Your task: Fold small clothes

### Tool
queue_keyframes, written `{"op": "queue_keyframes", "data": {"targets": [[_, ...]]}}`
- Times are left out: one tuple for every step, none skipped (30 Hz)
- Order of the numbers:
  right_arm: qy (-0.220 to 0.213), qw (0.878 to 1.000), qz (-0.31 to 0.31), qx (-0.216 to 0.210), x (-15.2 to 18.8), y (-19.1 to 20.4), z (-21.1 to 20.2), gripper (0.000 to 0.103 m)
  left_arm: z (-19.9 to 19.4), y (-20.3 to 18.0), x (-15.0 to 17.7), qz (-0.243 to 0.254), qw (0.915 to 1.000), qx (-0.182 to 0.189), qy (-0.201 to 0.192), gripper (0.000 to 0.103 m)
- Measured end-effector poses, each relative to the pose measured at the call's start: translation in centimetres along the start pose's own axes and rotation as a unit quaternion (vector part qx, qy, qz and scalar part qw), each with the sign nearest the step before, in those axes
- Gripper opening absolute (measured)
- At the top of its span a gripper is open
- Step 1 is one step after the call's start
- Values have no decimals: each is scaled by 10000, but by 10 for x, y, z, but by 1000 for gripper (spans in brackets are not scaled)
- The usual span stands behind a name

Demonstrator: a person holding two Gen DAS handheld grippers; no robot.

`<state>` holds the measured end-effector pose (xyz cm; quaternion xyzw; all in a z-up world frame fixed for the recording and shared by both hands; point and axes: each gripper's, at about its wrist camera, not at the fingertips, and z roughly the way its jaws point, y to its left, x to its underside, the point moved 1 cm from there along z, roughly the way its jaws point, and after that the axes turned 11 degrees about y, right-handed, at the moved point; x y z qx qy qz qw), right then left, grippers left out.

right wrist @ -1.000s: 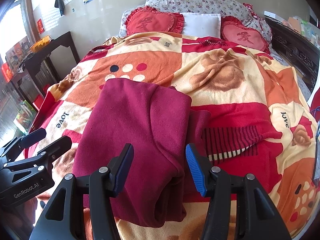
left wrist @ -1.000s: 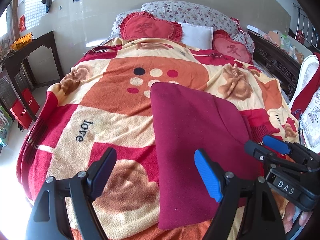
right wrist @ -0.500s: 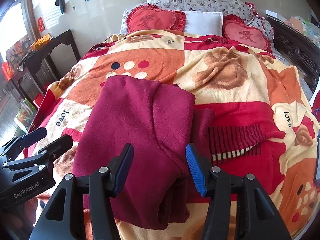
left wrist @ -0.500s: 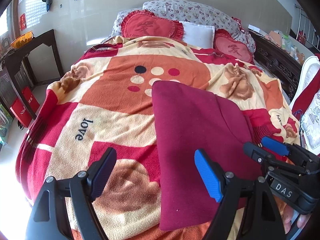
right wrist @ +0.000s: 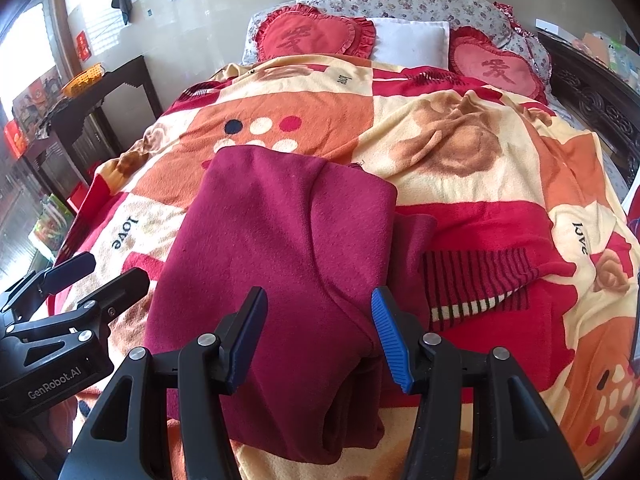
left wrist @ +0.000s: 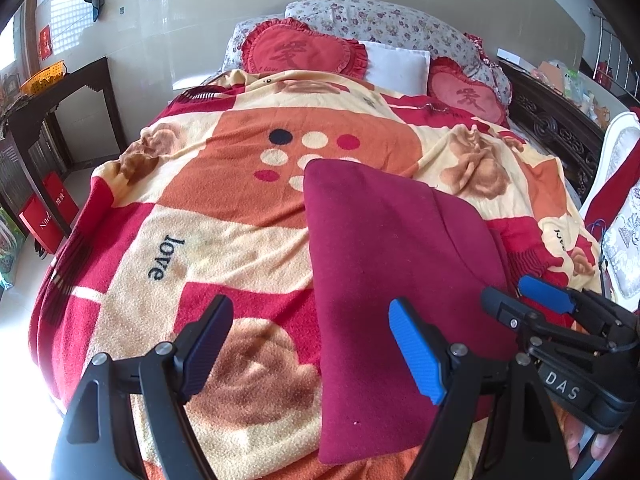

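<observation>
One dark red garment lies part-folded on the bed, on top of a patterned blanket near the foot end; it looks folded lengthwise, with a loose flap showing along its right edge in the right wrist view. Two grippers hover above its near end. The left gripper has its jaws spread wide over the garment's left edge and holds nothing. The right gripper stands about half open over the near right part of the garment, also empty.

The likely trouble: a pinch here could catch only the top layer, so the fold slides apart when lifted. A deep pinch could also snag the fuzzy blanket and drag it along. The loose right flap may flop out and spoil the next fold.

By count: one garment, one blanket, two grippers, two heart cushions, one white pillow.
</observation>
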<state>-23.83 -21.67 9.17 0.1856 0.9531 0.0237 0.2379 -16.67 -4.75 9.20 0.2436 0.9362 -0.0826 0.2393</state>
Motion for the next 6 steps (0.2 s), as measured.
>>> {"op": "queue_keyframes", "data": {"targets": [[12,10000,-5,-7,0,0,1,37,0,0,0,-4,10000,-6,-16,84],[19,10000,-14,-10,0,0,2,37,1,0,1,-5,10000,-12,-42,84],[21,10000,-17,-9,-1,0,2,37,1,-1,1,-16,10000,-12,-55,84],[22,10000,-18,-9,-1,0,3,37,1,0,1,-19,10000,-1,-60,84],[23,10000,-16,-11,-1,0,3,37,1,0,0,-24,10000,8,-45,84],[28,10000,-7,-16,-1,0,4,37,2,2,-2,-22,10000,18,-13,84]]}}
